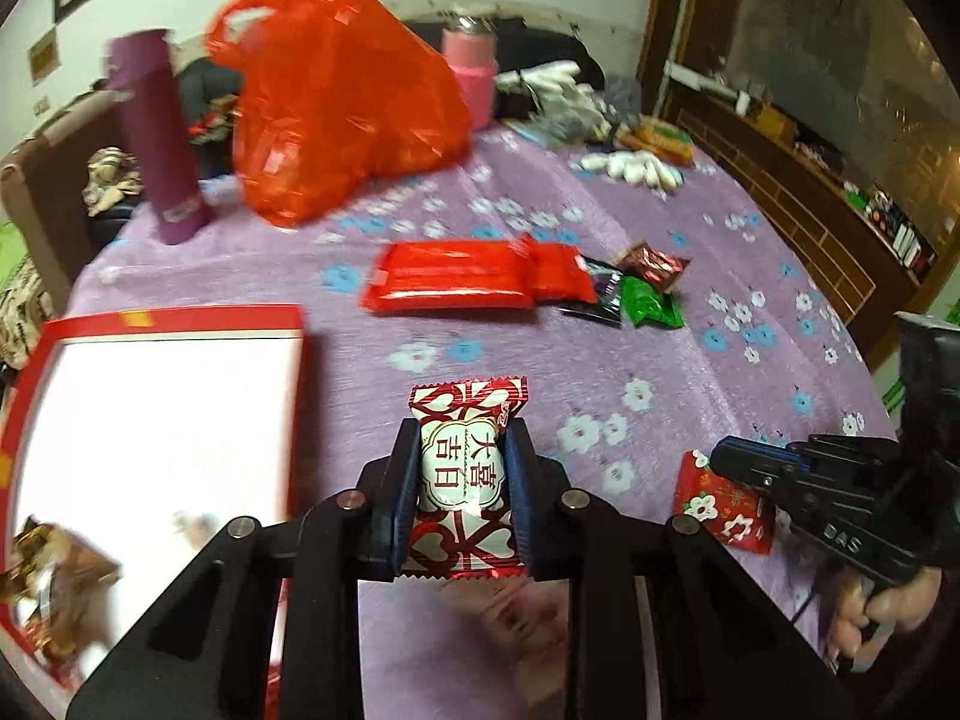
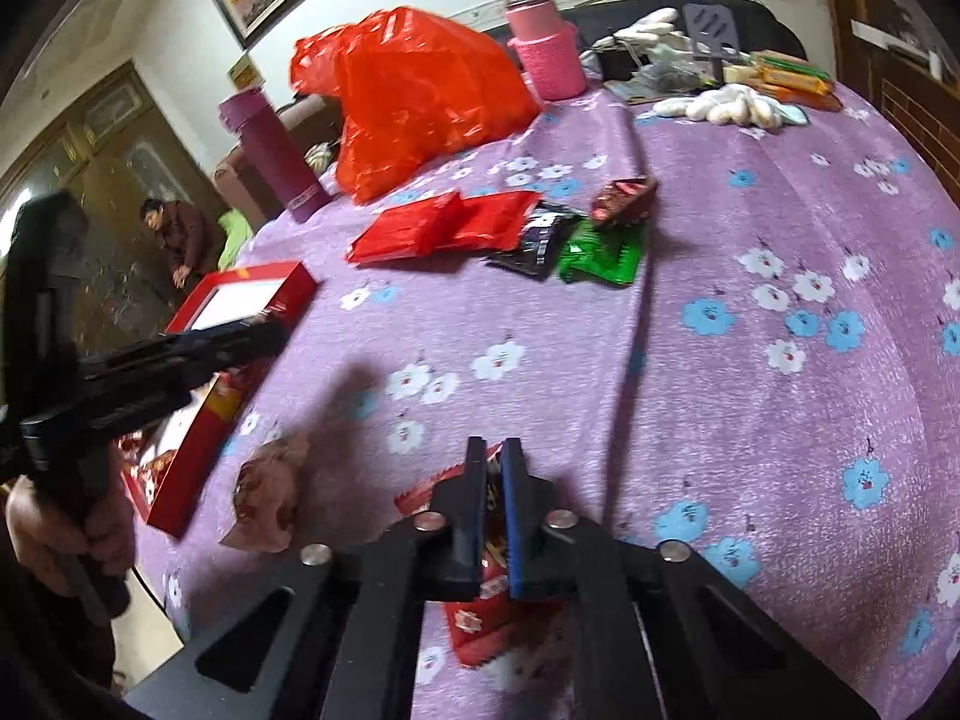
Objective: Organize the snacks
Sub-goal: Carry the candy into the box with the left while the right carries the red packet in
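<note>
The left gripper (image 1: 462,420) clamps a red-and-white candy (image 1: 461,474) between its two fingers, jaws narrowed flat against the wrapper's sides; the candy stands lengthwise in the claw, its crimped top poking out past the fingertips, above the purple floral cloth (image 1: 690,324); the red box (image 1: 180,321) with its white inside lies just to the left, with a few wrapped sweets (image 1: 54,576) blurred in its near corner.

The right gripper (image 2: 493,450) has its jaws nearly together, pinching the edge of a red candy (image 2: 480,630) whose wrapper spreads out beneath and on both sides of the fingers; in the left view this same candy (image 1: 720,504) lies on the cloth at the tip of that claw; whether it is lifted off the cloth I cannot tell.

Farther up the cloth lie two red packs (image 1: 456,282), overlapping, then a dark packet (image 1: 603,294), a green packet (image 1: 651,303) and a brown sweet (image 1: 654,264) bunched beside them, well apart from both claws; a pinkish wrapped sweet (image 2: 267,492) sits near the box's corner; a red bag (image 1: 336,102), a purple flask (image 1: 159,138) and a pink flask (image 1: 471,72) stand at the far edge.
</note>
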